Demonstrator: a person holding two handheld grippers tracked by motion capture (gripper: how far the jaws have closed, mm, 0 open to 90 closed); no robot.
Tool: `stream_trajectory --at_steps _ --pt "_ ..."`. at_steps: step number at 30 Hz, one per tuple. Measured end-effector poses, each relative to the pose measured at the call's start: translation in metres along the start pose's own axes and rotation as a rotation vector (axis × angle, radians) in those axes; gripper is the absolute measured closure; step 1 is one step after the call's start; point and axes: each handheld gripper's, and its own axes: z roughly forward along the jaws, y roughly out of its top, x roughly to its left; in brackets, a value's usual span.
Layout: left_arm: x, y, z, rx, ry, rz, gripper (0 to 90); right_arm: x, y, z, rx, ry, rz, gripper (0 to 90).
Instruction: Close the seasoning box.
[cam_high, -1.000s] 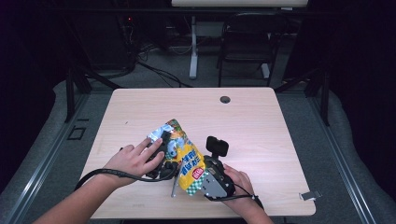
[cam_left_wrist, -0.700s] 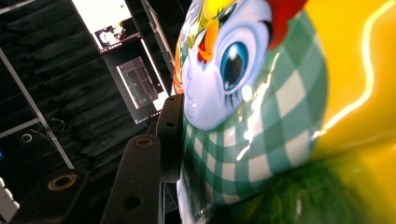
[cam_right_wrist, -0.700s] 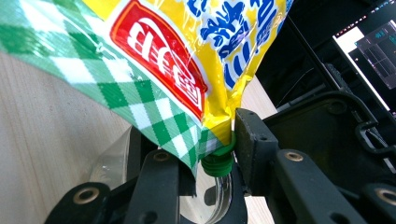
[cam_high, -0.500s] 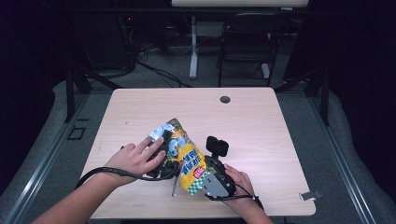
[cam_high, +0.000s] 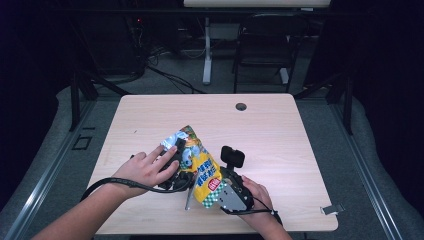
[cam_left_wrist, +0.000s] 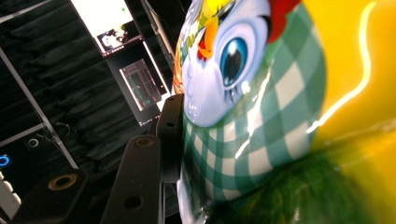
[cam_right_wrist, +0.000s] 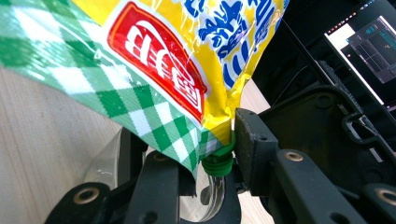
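A yellow snack bag (cam_high: 200, 160) with a green check bottom and a cartoon face stands tilted near the table's front edge. My left gripper (cam_high: 177, 172), under a hand, is shut on its upper left part. In the left gripper view one black finger (cam_left_wrist: 170, 135) presses against the bag (cam_left_wrist: 261, 116), and the other finger is hidden behind it. My right gripper (cam_high: 212, 192) is shut on the bag's lower end. In the right gripper view the bag (cam_right_wrist: 163, 60) hangs between the jaws (cam_right_wrist: 187, 135), above a small green knob (cam_right_wrist: 217, 165) and clear plastic.
The wooden table (cam_high: 280, 135) has a round cable hole (cam_high: 241, 106) at the back. A small metal clip (cam_high: 332, 209) sticks out at the front right edge. A clear strip (cam_high: 190, 197) hangs below the bag. Chairs and desk legs stand in the dark behind.
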Motion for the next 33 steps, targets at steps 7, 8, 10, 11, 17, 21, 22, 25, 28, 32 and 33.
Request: stream_trajectory --at_steps 7,8,10,11,17,21,22,25,28,32,33 --pt "0.0022 0.0013 0.0002 0.004 0.005 0.014 63.8 0.0003 -0.0002 -0.0001 0.004 -0.002 0.007 70.6" --pt "0.0025 0.0014 0.0001 0.004 0.007 0.015 63.8 0.0002 -0.0005 -0.0002 -0.001 0.0 0.015 70.6" --pt "0.0043 0.0012 -0.0002 0.002 0.008 0.017 63.8 0.0003 -0.0006 -0.0002 -0.007 -0.004 0.022 70.6" --pt "0.0043 0.0012 -0.0002 0.002 0.008 0.017 63.9 0.0003 -0.0006 -0.0002 -0.007 -0.004 0.022 70.6" --pt "0.0065 0.0019 -0.0006 0.004 0.007 0.031 63.9 -0.0005 -0.0011 -0.0009 -0.007 -0.007 0.031 70.6" --pt "0.0068 0.0019 -0.0002 0.003 0.002 0.037 63.9 0.0003 -0.0016 0.0006 -0.012 -0.006 0.04 70.6" --pt "0.0076 0.0022 -0.0002 0.001 0.013 0.051 63.9 0.0005 -0.0017 0.0009 -0.012 -0.005 0.042 70.6" --pt "0.0075 0.0023 0.0003 0.005 0.002 0.05 64.2 0.0008 -0.0024 0.0021 -0.017 -0.001 0.048 70.6" --pt "0.0081 0.0025 0.0004 -0.004 -0.001 0.04 64.7 0.0003 -0.003 0.002 -0.011 -0.004 0.052 70.6" --pt "0.0093 0.003 0.0003 -0.006 -0.002 0.047 64.8 0.0 -0.0037 0.0023 -0.019 -0.005 0.066 70.6" --pt "0.0096 0.0033 0.0002 -0.004 -0.002 0.055 64.9 0.0 -0.0039 0.0025 -0.02 -0.003 0.068 70.6"
